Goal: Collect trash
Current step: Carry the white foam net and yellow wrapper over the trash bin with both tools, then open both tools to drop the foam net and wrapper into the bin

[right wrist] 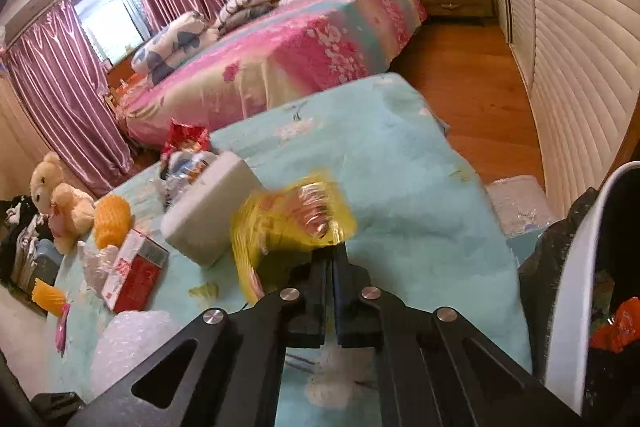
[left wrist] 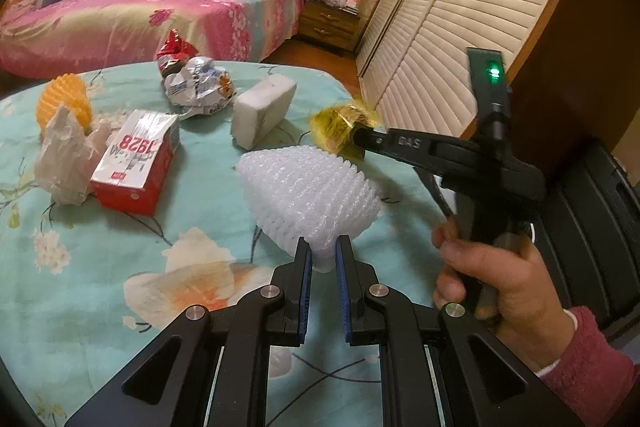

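Observation:
My left gripper (left wrist: 323, 251) is shut on the narrow end of a white foam fruit net (left wrist: 308, 199) that rests on the teal flowered tablecloth (left wrist: 120, 247). My right gripper (right wrist: 331, 255) is shut on a crumpled yellow cellophane wrapper (right wrist: 292, 223) and holds it above the table; it also shows in the left wrist view (left wrist: 340, 127). Other trash lies on the table: a red and white carton (left wrist: 136, 163), a white foam block (left wrist: 262, 111), a crumpled silver wrapper (left wrist: 200, 87), a red wrapper (left wrist: 174, 55), an orange foam net (left wrist: 64, 103) and a white plastic bag (left wrist: 68, 155).
A white bin with a black liner (right wrist: 576, 267) stands at the right edge of the table and holds red trash. A bed (left wrist: 140, 15), a nightstand (left wrist: 332, 23) and a louvred wardrobe (left wrist: 460, 27) stand beyond. A teddy bear (right wrist: 60, 199) sits on the left.

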A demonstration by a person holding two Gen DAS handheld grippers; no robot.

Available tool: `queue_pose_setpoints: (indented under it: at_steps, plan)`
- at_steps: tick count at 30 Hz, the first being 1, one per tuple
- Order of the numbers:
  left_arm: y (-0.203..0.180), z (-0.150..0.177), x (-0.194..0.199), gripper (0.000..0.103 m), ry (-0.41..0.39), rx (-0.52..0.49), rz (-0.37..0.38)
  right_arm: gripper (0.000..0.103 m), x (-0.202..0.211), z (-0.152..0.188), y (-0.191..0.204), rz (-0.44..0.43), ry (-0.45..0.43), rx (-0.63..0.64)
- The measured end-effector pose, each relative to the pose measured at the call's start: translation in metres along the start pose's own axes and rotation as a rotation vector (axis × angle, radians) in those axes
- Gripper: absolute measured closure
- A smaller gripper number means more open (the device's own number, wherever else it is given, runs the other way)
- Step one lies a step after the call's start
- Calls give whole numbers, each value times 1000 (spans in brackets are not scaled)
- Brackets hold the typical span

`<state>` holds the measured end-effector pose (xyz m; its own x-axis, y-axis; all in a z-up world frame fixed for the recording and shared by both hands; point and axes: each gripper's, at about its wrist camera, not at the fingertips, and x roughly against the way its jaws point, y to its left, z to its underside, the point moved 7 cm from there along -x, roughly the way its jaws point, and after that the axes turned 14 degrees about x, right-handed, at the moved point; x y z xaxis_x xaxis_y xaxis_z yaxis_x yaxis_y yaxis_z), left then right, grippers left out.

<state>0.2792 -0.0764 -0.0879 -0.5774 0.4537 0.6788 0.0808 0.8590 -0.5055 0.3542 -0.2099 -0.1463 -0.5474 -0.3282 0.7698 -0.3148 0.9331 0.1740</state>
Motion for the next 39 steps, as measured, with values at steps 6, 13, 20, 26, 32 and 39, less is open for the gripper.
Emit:
queue_pose_setpoints:
  at_steps: [6, 13, 20, 26, 32, 39]
  plan:
    - [-15, 1, -5, 93, 8, -28, 22, 103, 47, 7, -8, -19, -61, -6]
    - [-43, 6, -12, 93, 26, -73, 61, 103, 99, 22, -34, -1, -113, -45]
    - [-80, 12, -29, 93, 59, -131, 106, 103, 139, 47, -79, 74, -129, -110]
    - [-109, 16, -46, 93, 86, -179, 137, 103, 159, 65, -119, 145, -121, -169]
    - [-130, 17, -63, 93, 102, -203, 157, 103, 166, 74, -136, 183, -118, -194]
    - [-150, 16, -78, 93, 111, -237, 163, 103, 161, 76, -148, 200, -100, -197]
